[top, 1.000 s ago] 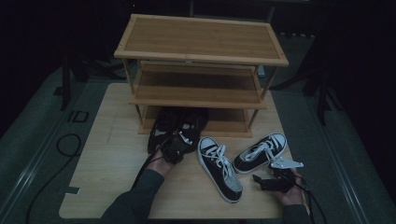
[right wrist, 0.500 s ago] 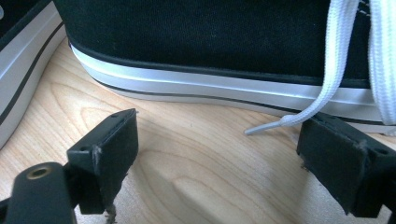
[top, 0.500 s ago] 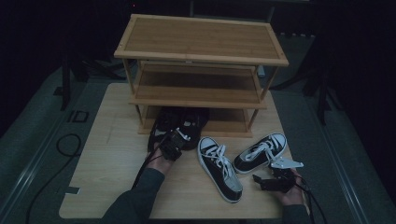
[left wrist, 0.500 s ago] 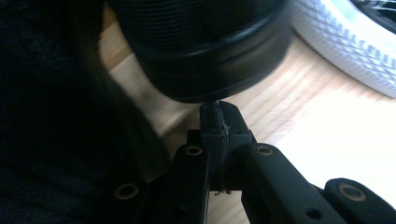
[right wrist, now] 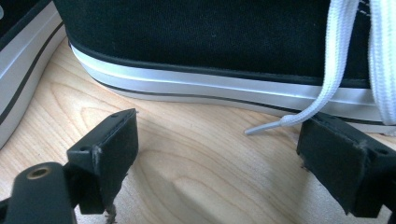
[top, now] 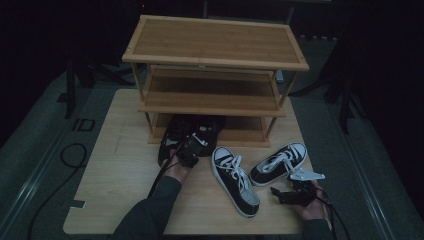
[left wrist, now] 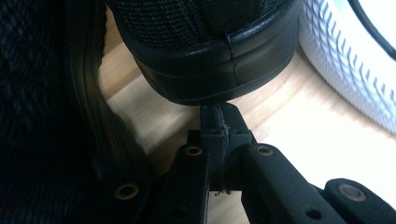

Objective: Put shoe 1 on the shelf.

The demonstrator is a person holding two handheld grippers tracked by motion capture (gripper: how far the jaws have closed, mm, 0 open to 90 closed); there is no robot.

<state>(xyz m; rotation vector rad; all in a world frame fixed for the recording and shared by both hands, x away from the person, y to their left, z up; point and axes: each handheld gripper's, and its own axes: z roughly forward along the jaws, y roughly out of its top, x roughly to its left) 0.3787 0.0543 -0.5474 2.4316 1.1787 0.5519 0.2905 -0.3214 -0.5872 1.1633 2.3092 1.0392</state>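
Note:
Two black shoes (top: 192, 129) lie side by side at the front of the wooden rack's (top: 215, 102) bottom shelf. My left gripper (top: 190, 149) is shut with nothing between its jaws. In the left gripper view its tips (left wrist: 218, 117) meet the heel of one black shoe (left wrist: 205, 70), with the other black shoe (left wrist: 42, 102) to the left. Two black-and-white sneakers (top: 235, 180) (top: 279, 164) lie on the table to the right. My right gripper (top: 295, 192) stands open near the front edge. Its jaws (right wrist: 229, 158) face a sneaker's side (right wrist: 210, 46), and a white lace end (right wrist: 299, 116) lies between them.
The three-tier rack stands at the back of the wooden table (top: 115, 170); its top and middle shelves are bare. A sneaker's white ribbed sole (left wrist: 345, 70) lies just right of the left gripper. A black cable (top: 70, 155) loops on the floor at left.
My left gripper has edged slightly toward the rack, against the black shoe's heel. The right gripper and the sneakers have stayed put.

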